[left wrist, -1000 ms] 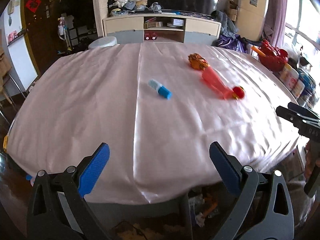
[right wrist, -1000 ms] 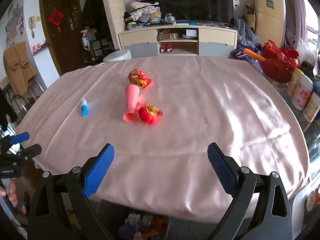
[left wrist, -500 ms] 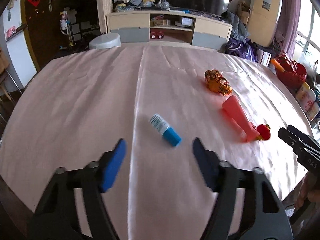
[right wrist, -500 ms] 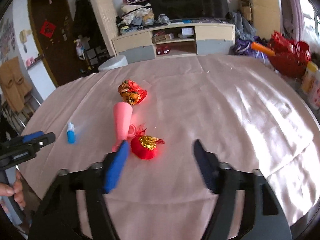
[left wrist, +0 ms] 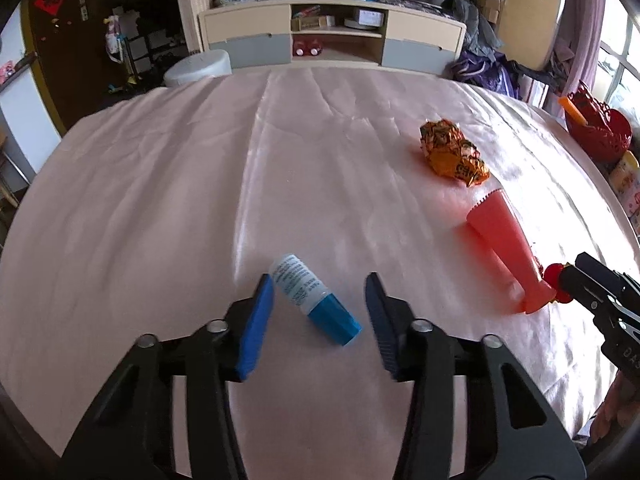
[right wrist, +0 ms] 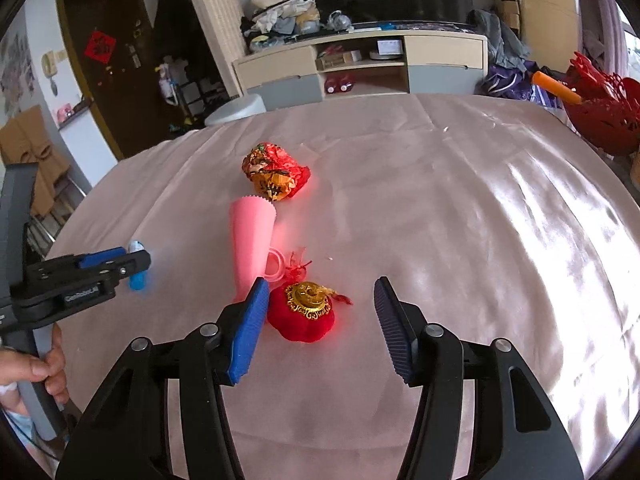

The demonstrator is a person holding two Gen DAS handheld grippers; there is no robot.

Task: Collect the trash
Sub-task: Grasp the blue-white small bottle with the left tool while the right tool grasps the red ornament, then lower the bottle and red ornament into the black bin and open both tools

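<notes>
Both tongs are angled down over the worktop [left wrist: 160,184], jaws closing but not yet gripping: the left tongs [left wrist: 320,316] straddle the blue-capped bottle [left wrist: 314,300], the right tongs [right wrist: 318,320] the red pouch [right wrist: 304,312].
</notes>
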